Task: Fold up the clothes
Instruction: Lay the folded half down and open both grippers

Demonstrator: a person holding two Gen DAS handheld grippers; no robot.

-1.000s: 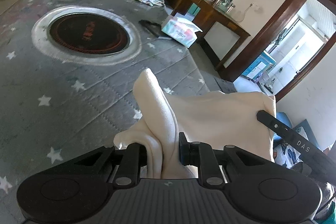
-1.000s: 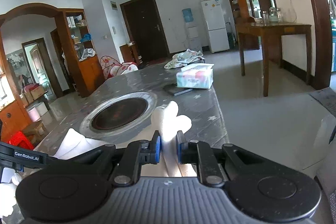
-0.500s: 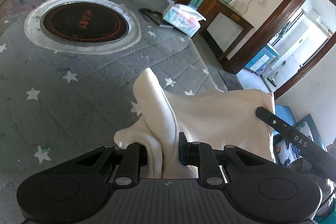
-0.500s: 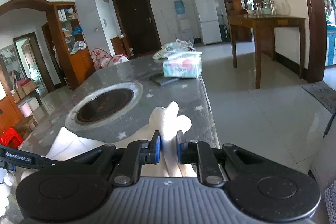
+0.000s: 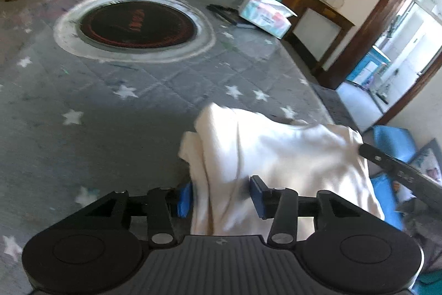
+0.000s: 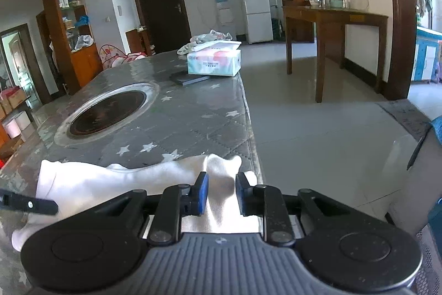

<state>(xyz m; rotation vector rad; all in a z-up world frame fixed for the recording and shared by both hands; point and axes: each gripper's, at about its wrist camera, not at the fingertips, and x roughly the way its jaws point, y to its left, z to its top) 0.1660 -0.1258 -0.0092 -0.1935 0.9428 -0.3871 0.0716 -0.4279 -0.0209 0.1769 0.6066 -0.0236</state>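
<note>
**Both sets of fingers spread, cream cloth lying between them at the table's near edge**

Right now my left gripper [image 5: 220, 196] has its blue pads wide apart, with a fold of the cream garment [image 5: 276, 154] lying loose in the gap; I judge it grips nothing. My right gripper [image 6: 220, 192] is also parted, less widely, and a peak of the same cloth rises between its pads without being pinched.

Outward from there, the garment lies rumpled along the near edge of the grey star-patterned table [image 5: 124, 101], stretched between the two tools. In the right wrist view its far corner reaches close to the table's side edge. Beyond it sit the round inset burner [image 5: 136, 25], a tissue box [image 6: 214, 61] and a dark flat item [image 6: 189, 79] beside it.

The risks I see: the left view is blurred, so the rig looks to be moving, and a pad could snag and drag the cloth. With part of the fabric near the edge, its own weight could pull it off the table. How far folding has gone I cannot judge.
</note>
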